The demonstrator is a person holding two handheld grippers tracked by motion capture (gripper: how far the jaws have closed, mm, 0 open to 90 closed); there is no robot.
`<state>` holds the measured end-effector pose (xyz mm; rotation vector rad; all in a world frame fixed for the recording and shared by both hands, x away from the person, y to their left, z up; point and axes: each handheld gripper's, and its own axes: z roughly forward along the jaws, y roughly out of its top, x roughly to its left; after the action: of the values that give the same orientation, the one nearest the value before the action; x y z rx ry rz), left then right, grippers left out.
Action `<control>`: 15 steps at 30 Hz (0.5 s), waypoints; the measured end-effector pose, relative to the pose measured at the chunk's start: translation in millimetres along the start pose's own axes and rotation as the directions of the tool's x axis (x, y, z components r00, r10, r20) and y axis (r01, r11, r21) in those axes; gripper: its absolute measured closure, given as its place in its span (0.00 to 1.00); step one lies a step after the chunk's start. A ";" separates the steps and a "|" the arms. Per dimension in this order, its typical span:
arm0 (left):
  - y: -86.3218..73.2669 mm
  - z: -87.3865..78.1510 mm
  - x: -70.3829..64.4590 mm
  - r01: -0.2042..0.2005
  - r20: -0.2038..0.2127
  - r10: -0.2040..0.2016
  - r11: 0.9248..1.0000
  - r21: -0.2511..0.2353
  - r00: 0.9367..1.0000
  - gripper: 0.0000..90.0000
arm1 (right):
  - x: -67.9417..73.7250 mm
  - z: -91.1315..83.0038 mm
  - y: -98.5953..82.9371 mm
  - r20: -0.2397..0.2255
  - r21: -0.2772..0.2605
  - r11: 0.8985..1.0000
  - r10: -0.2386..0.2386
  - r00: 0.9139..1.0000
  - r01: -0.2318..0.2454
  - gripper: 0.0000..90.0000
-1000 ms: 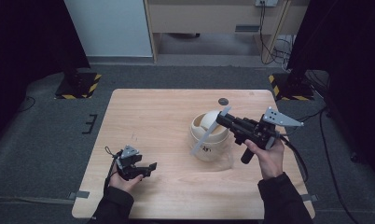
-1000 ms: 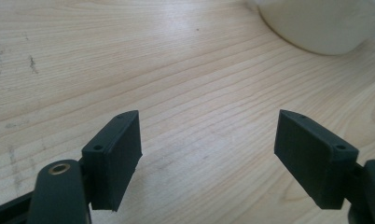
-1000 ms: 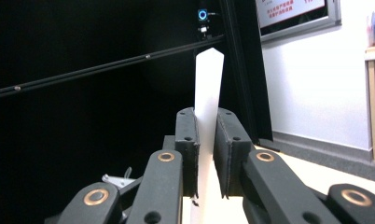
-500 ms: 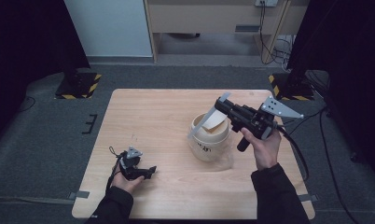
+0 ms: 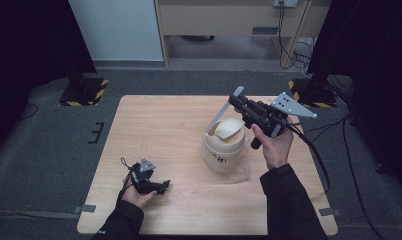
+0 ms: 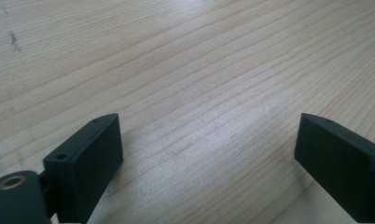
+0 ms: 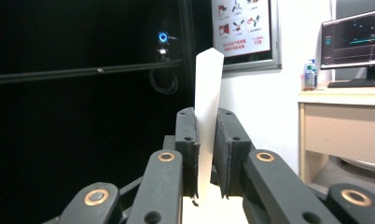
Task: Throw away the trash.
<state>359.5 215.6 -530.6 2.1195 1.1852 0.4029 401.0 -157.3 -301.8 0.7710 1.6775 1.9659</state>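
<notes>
High view: right gripper (image 5: pixel 237 98) clamped on white strip (image 5: pixel 219 114) above cream container (image 5: pixel 224 145); left gripper (image 5: pixel 161 187) jaws apart.

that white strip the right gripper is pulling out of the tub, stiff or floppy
Probably thin but fairly springy: the white strip stands straight above the closed jaws of the right gripper in its own view. In the high view it runs in a taut line from the tub, so it likely bends rather than droops. It looks light and could slip if the grip loosens.
</notes>
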 end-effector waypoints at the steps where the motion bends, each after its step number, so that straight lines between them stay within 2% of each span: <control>1: 0.0 0.4 -0.6 -0.006 -0.002 0.006 1.000 0.003 1.000 0.06 | -0.7 1.7 -0.4 0.008 0.008 1.000 -0.008 1.000 0.008 0.90; 8: 0.0 1.2 -2.0 -0.023 -0.005 0.023 1.000 0.010 1.000 0.05 | -5.3 11.6 -7.8 0.060 0.053 0.997 -0.062 0.996 0.059 0.90; 15: 0.2 1.2 -1.6 -0.024 -0.001 0.024 1.000 0.011 1.000 0.04 | -12.2 19.6 -21.6 0.081 0.087 0.995 -0.063 0.995 0.056 0.89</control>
<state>359.5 213.7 -531.2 2.1447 1.1662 0.4087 422.6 -147.2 -322.6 0.8128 1.7229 1.8079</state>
